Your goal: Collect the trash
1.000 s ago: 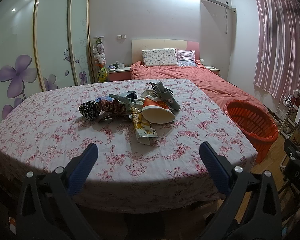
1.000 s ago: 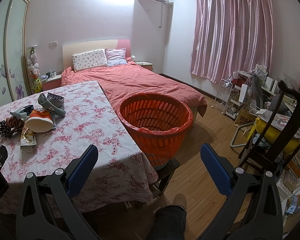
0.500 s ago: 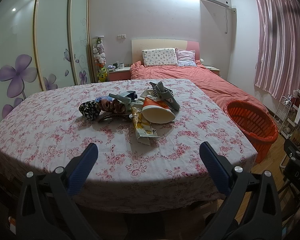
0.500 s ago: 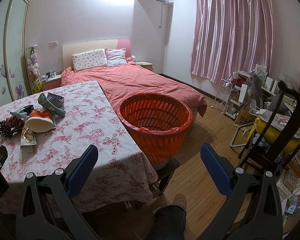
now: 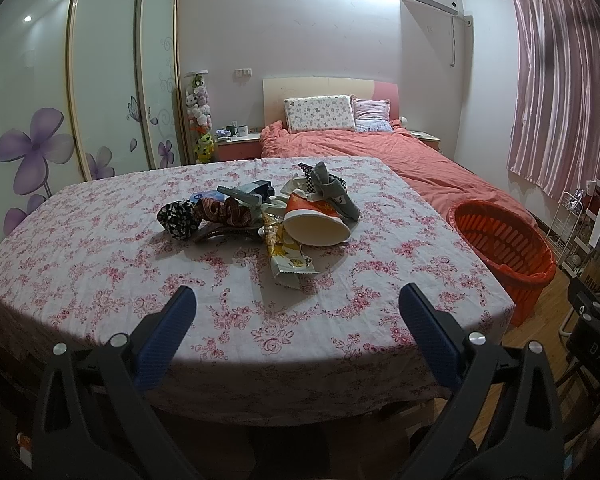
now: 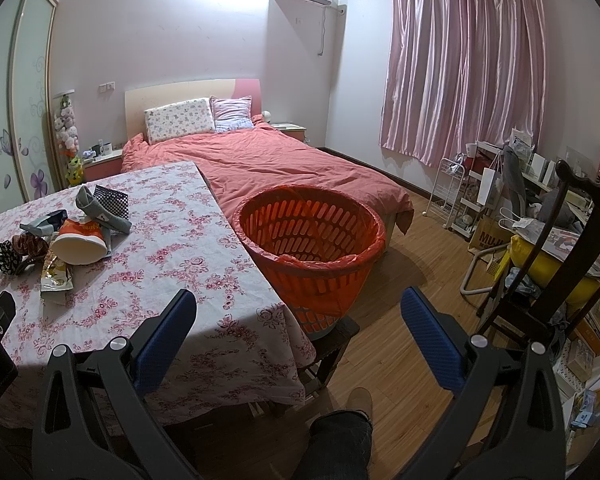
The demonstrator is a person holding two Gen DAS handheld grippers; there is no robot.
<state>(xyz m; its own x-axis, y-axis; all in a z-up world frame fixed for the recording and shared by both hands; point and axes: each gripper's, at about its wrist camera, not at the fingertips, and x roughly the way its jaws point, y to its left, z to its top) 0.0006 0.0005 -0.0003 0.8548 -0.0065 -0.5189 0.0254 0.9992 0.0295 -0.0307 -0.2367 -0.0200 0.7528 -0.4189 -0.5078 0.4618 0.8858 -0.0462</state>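
Your left wrist view looks forward, level and low, from the near edge of the pink floral-clothed table [image 5: 100,248], well back from the pile. Your right wrist view sits further right, facing the slatted orange plastic basket [image 6: 312,240] and the wooden floor [image 6: 412,256]. Both share the table [image 6: 172,264], basket [image 5: 504,240] and red-covered bed [image 5: 400,156].

Bed [image 6: 284,168] lying behind floral-clothed table [image 5: 100,264]; pink curtain [image 6: 464,64] hanging at right; dark wooden chair [image 6: 556,256] standing near wire rack [image 6: 452,184].
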